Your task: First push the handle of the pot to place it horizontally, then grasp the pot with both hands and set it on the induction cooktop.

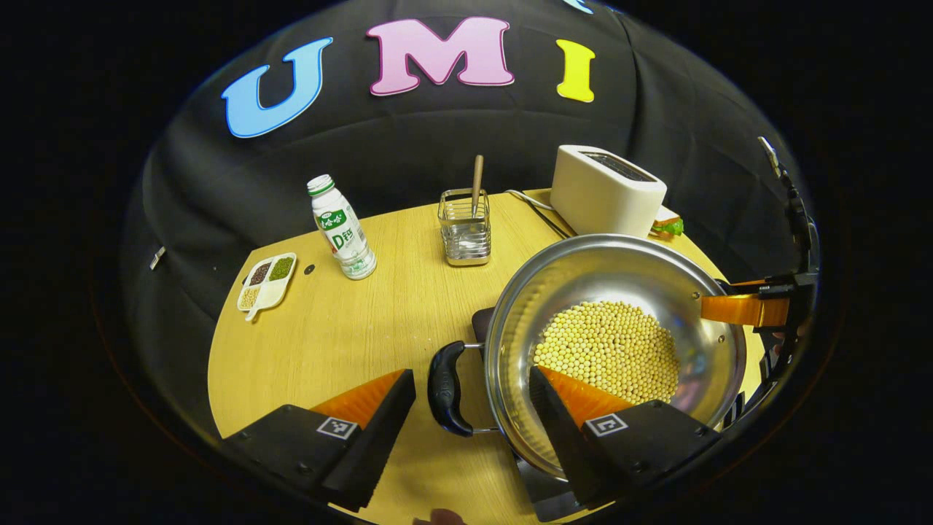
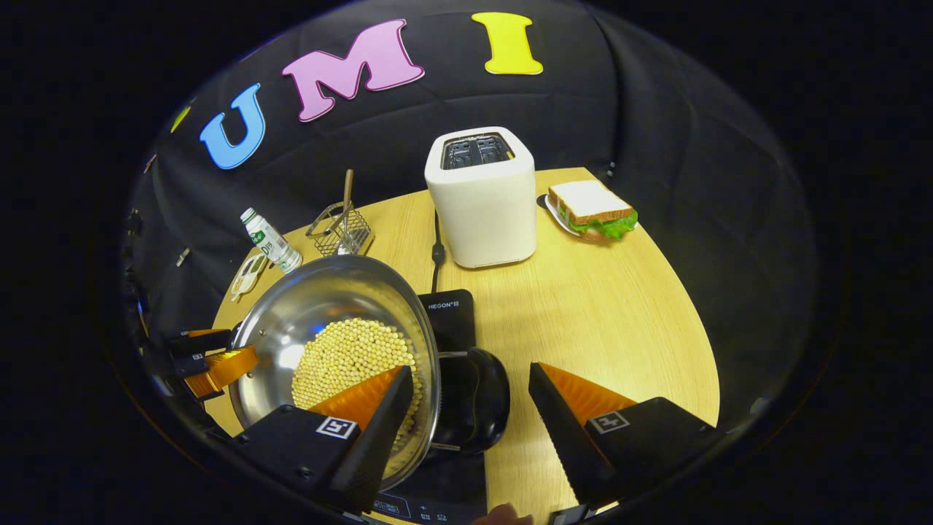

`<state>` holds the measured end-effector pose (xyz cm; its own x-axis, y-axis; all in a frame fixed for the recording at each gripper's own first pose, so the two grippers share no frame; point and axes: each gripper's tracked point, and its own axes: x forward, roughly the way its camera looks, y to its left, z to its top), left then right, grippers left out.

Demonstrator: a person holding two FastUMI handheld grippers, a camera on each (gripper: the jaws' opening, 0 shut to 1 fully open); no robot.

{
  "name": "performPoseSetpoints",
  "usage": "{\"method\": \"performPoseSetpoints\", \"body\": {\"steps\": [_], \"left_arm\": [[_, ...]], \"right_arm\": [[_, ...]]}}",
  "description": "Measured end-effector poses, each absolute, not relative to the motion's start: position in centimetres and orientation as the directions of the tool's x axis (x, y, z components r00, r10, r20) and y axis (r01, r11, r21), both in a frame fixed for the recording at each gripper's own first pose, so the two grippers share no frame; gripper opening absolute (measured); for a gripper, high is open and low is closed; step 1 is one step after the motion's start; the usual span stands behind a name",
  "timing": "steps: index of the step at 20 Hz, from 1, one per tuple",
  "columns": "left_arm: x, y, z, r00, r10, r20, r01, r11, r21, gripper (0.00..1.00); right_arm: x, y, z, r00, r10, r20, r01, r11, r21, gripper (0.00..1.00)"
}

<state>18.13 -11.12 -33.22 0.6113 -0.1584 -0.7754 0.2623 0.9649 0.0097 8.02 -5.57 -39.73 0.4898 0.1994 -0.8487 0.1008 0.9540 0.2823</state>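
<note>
A steel pot (image 1: 561, 292) holding yellow beans sits over the black induction cooktop (image 1: 541, 497), which shows under its rim. The pot's black left handle (image 1: 446, 390) lies between the spread fingers of my left gripper (image 1: 474, 430), which is open and not pressing on it. In the right gripper view the pot (image 2: 321, 306) is at lower left on the cooktop (image 2: 452, 310). Its black right handle (image 2: 477, 408) sits between the fingers of my right gripper (image 2: 470, 437), also open. Each view shows the other gripper at the pot's far side: the right gripper (image 1: 758, 308), the left gripper (image 2: 211, 364).
A white toaster (image 2: 481, 197) stands behind the cooktop, its cord running toward it. A sandwich on a plate (image 2: 592, 211) is at the back right. A drink bottle (image 1: 342, 230), a wire holder with a wooden stick (image 1: 465, 233) and a white divided dish (image 1: 267, 281) stand at the back left.
</note>
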Motion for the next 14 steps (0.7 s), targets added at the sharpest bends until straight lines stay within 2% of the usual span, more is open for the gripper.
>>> {"method": "performPoseSetpoints", "body": {"steps": [8, 14], "left_arm": [[17.2, -10.3, -26.7, 0.701, -0.185, -0.689, 0.253, 0.968, -0.002, 0.98], [15.1, -9.3, -21.2, 0.781, -0.2, -0.592, 0.235, 0.972, -0.018, 0.97]], "right_arm": [[9.1, -5.6, -32.0, 0.622, 0.169, -0.765, 0.105, 0.949, 0.296, 0.99], [8.3, -5.2, -25.1, 0.736, 0.134, -0.664, 0.062, 0.963, 0.263, 0.99]]}}
